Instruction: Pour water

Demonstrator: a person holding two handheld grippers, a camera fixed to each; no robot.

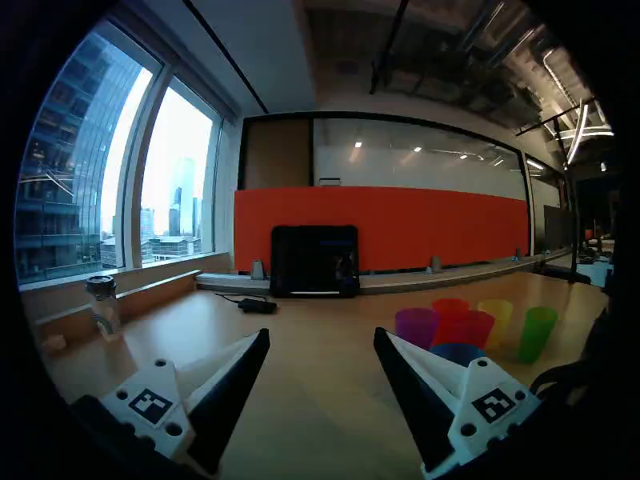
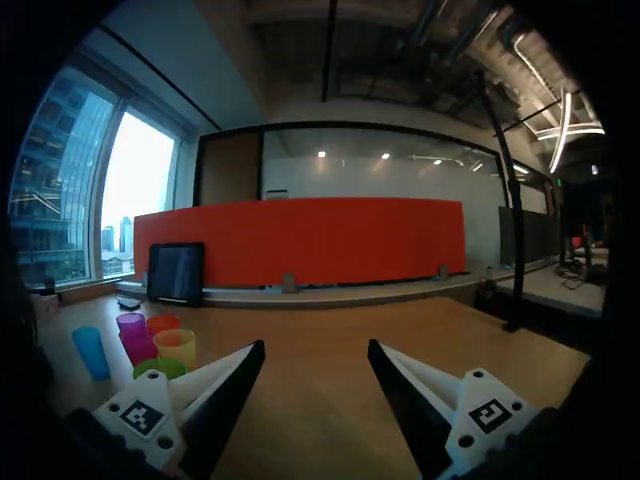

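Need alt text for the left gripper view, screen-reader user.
The left gripper is open and empty over a wooden desk, with a cluster of coloured plastic cups ahead to its right. A clear bottle with a dark cap stands at far left by the window, and a dark tablet stands before an orange partition.

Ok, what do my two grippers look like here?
The left gripper and right gripper match: two white wedge-shaped fingers tapering to points, black inner pads, a square black-and-white marker and small screw holes on each.
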